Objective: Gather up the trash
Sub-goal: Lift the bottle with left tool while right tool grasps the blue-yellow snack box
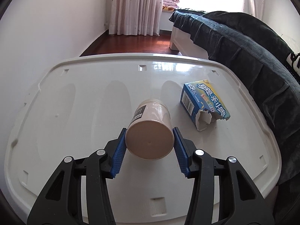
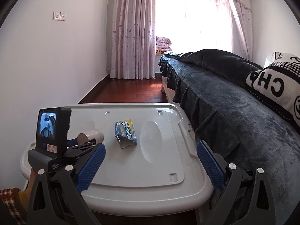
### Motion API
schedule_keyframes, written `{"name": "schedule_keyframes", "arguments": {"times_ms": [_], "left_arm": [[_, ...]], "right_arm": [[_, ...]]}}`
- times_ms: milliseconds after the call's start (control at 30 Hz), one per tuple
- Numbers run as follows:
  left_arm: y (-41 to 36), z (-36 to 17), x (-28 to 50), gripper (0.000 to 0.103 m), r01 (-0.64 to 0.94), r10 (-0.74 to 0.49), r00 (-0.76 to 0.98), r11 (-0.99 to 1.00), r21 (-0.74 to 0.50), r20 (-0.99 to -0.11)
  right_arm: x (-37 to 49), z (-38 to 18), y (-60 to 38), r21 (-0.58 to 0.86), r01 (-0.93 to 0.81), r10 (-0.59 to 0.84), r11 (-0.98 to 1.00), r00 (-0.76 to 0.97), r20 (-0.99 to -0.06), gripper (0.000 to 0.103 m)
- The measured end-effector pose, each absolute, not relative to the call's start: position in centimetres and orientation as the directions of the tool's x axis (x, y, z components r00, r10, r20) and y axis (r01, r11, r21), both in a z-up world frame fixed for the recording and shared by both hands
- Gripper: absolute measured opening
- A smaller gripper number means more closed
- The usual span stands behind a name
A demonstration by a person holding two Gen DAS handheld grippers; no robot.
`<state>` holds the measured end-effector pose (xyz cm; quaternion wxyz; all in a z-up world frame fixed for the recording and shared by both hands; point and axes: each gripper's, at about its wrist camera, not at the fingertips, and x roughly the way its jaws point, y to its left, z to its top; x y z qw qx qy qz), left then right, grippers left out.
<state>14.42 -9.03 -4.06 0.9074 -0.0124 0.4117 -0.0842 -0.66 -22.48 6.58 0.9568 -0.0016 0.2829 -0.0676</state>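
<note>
A beige plastic jar (image 1: 150, 131) lies on its side between the blue pads of my left gripper (image 1: 149, 146), base toward the camera; the pads press its sides. In the right wrist view the jar (image 2: 91, 136) is held just above the white lid by the left gripper (image 2: 82, 144). A torn blue cardboard box (image 1: 204, 103) lies on the lid to the right of the jar; it also shows in the right wrist view (image 2: 125, 134). My right gripper (image 2: 150, 166) is open and empty, above the lid's near edge.
The white plastic bin lid (image 1: 75, 97) serves as the surface, also in the right wrist view (image 2: 165, 168). A bed with a dark blanket (image 2: 225, 97) runs along its right side. A white wall (image 2: 56, 65) is at left, curtains (image 2: 131, 37) behind.
</note>
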Motion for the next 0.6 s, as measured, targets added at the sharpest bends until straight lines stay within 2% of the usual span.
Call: {"name": "schedule_keyframes", "arguments": {"times_ms": [367,500,600], "left_arm": [[-7.8,-3.7,14.5,0.047,0.13,-0.164,0.663,0.986,-0.103,-0.73],[-7.4,-2.5,13.8,0.047,0.135,-0.167,0.68,0.986,-0.102,-0.714],[-6.5,-1.8,13.3,0.047,0.121,-0.164,0.691,0.986,-0.111,-0.705]], "right_arm": [[1.1,4.9,-21.9,-0.099,0.121,-0.156,0.988,0.815,-0.557,0.096],[4.3,4.2,-21.3,-0.088,0.065,-0.103,0.994,0.821,-0.562,0.096],[8.8,2.4,-20.0,-0.103,0.002,-0.064,0.995,0.797,-0.601,0.096]]}}
